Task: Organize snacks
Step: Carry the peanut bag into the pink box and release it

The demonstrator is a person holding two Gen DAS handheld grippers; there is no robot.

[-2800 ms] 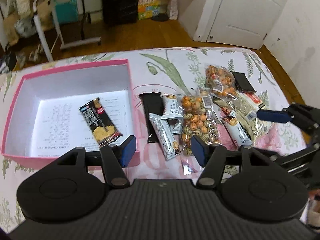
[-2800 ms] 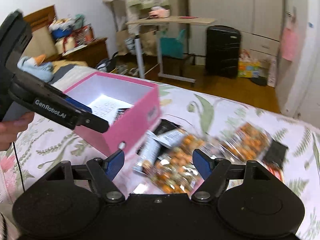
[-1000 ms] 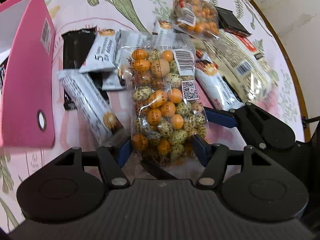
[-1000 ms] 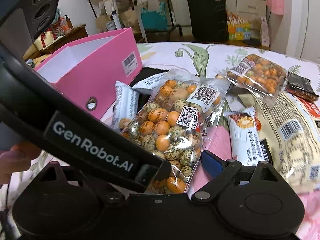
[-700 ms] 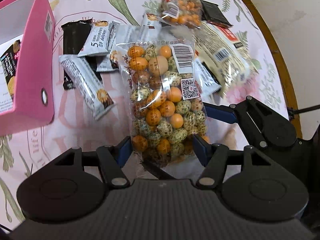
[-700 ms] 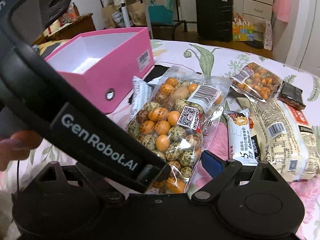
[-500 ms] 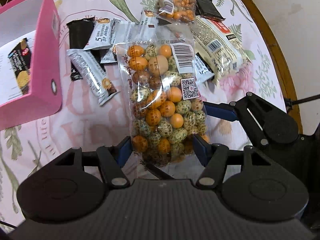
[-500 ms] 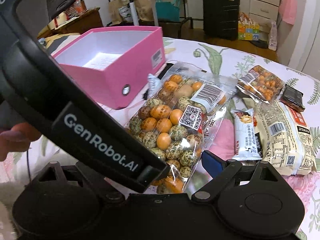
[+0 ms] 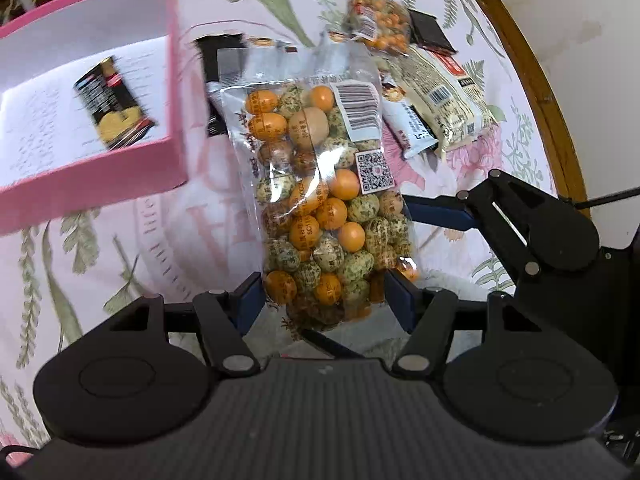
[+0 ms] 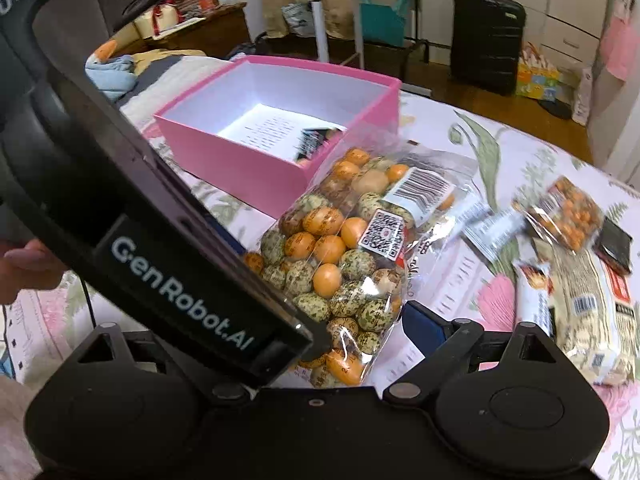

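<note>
While the left gripper (image 9: 324, 300) pointed steeply down over the flowered tablecloth (image 9: 120, 264), its two blue pads (image 9: 250, 300) were clamped on the lower end of a clear bag of orange and speckled coated nuts (image 9: 320, 184), which hung clear of the cloth with its barcode and code stickers facing the camera. Close on the bag's right side sat the right gripper (image 10: 360, 332), its fingers spread wide; one blue pad (image 10: 420, 320) showed just beside the bag's edge, and the other was hidden behind the left gripper's black body, so I could not tell whether either pad touched the plastic. Part of a hand (image 10: 24, 268) showed at the left edge of the right wrist view. Beyond the bag, to its left, stood the open pink box (image 9: 120, 172), with a dark and yellow snack packet (image 9: 112, 104) lying on the printed paper inside. Farther off, to the right, the loose snacks lay together on the cloth: a white bar (image 9: 412, 128), a large pale bag (image 9: 444, 96), a smaller bag of nuts (image 9: 380, 24) and a black packet (image 9: 430, 30) just beside it, with another black wrapper (image 9: 218, 56) partly behind the held bag.
</note>
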